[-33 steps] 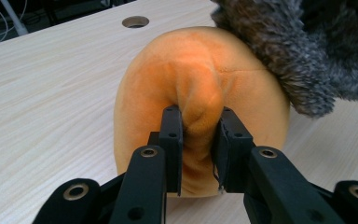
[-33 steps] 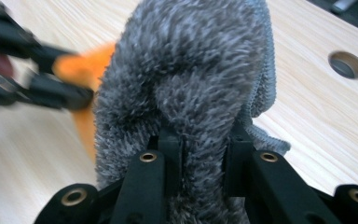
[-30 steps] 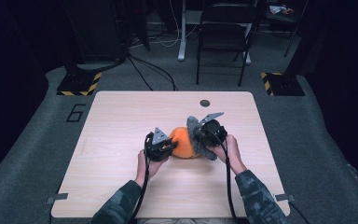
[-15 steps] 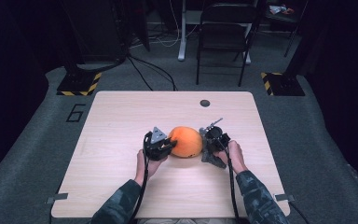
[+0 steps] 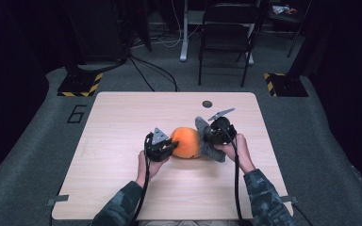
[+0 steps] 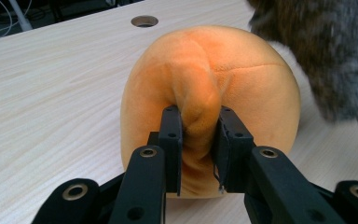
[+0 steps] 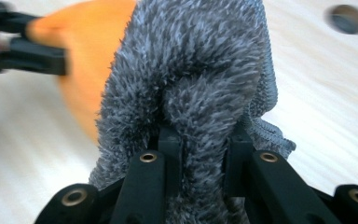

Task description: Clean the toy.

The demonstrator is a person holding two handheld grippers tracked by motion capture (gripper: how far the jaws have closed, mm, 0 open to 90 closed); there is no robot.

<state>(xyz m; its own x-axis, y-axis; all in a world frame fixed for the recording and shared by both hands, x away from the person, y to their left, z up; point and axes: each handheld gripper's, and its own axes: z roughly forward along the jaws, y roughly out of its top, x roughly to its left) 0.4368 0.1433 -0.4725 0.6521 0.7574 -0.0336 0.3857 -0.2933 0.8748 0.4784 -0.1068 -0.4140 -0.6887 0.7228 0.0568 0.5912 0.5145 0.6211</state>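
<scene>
High view first: a pale wooden table [image 5: 122,141] carries an orange plush ball [image 5: 186,142] a little toward five o'clock of its middle. The left gripper [image 5: 170,145] meets the ball from nine o'clock, held by the person's left hand [image 5: 147,165]. At three o'clock of the ball a grey fuzzy cloth [image 5: 206,139] lies against it, and the right gripper [image 5: 213,135] sits on that cloth, the right hand [image 5: 233,148] behind it. A round hole [image 5: 207,103] in the tabletop lies at one o'clock of the ball, well apart from it.

Left gripper view: the left gripper [image 6: 198,140] has its jaws drawn in on a raised fold of the orange plush ball [image 6: 242,93], pinching the fabric between them. The ball rests on the table [image 6: 51,93]. The grey fuzzy cloth [image 6: 326,51] hangs at two o'clock, just beside the ball.

Right gripper view: the right gripper [image 7: 200,144] nips a thick ridge of the grey fuzzy cloth [image 7: 191,60] between its jaws. The orange plush ball [image 7: 86,56] shows at ten o'clock behind the cloth, with the left gripper [image 7: 37,46], blurred, gripping its far end. The hole [image 7: 348,18] sits at one o'clock.
</scene>
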